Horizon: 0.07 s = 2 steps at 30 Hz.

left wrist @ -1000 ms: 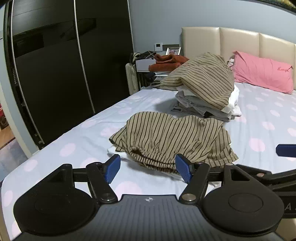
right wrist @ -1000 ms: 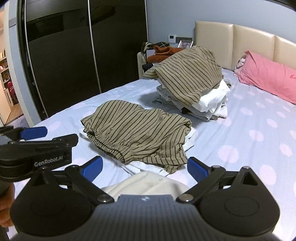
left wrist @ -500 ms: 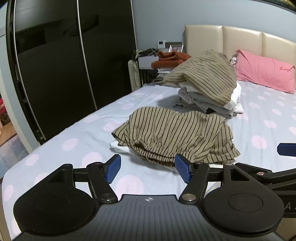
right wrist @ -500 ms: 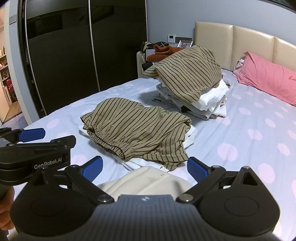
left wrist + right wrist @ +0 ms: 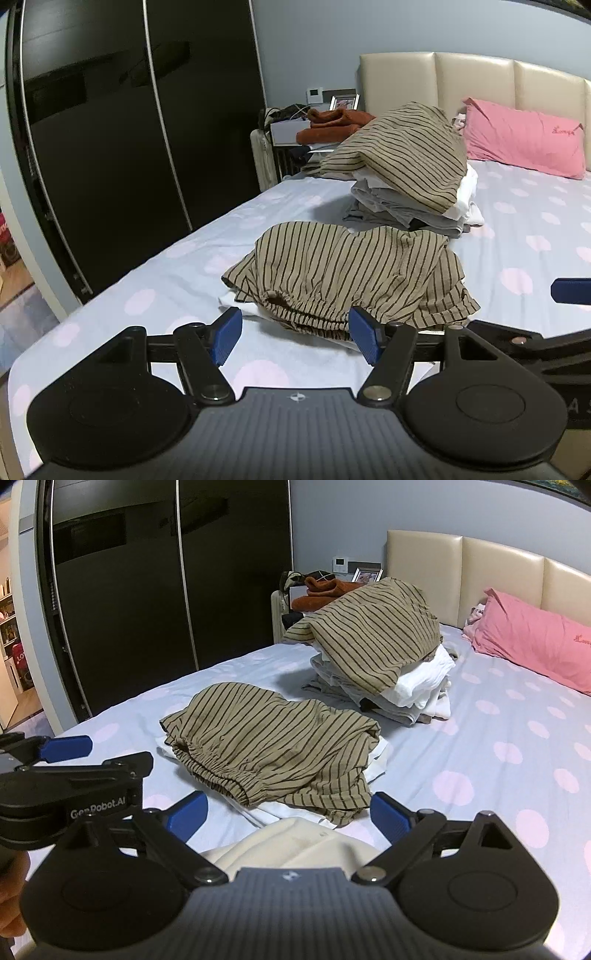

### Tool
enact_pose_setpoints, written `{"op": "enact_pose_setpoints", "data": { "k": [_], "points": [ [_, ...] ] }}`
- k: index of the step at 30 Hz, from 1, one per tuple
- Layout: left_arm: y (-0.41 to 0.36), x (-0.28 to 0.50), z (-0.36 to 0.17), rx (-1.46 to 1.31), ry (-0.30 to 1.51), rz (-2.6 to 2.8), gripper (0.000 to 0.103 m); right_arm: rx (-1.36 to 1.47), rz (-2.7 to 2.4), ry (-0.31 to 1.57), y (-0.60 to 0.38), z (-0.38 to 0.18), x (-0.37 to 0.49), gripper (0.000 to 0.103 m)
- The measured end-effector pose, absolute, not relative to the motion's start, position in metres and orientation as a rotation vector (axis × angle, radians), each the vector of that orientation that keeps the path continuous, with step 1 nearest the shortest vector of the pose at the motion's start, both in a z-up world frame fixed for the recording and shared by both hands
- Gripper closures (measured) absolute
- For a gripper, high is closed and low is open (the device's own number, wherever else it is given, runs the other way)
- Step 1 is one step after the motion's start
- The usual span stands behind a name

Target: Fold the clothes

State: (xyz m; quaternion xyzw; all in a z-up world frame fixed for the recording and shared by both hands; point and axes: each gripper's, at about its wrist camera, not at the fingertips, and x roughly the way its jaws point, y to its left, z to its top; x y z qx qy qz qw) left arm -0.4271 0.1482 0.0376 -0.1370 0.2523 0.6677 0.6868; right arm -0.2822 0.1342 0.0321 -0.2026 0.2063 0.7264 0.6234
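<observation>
A folded tan striped garment lies on the bed on top of white clothes; it also shows in the right wrist view. Behind it stands a pile of clothes topped by another tan striped piece. A cream garment lies just below my right gripper. My left gripper is open and empty, close in front of the folded garment's gathered hem. My right gripper is open and empty above the cream garment. The left gripper's side shows in the right wrist view.
The bed has a pale sheet with pink dots. A pink pillow leans on the beige headboard. A dark sliding wardrobe stands left of the bed. A nightstand holds rust-coloured clothes.
Both grippers have drawn back and risen slightly, so the clothes sit a little farther off. Both stay open. The clothes have not moved.
</observation>
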Motion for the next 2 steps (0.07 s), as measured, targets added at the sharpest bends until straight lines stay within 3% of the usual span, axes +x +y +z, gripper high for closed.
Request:
{"op": "enact_pose_setpoints", "data": {
  "k": [2],
  "points": [
    [0.1498,-0.4264,0.0377,-0.305,0.576,1.485,0.041,-0.467,1.661,0.472,0.1341,0.0321,-0.2816,0.009]
  ]
}}
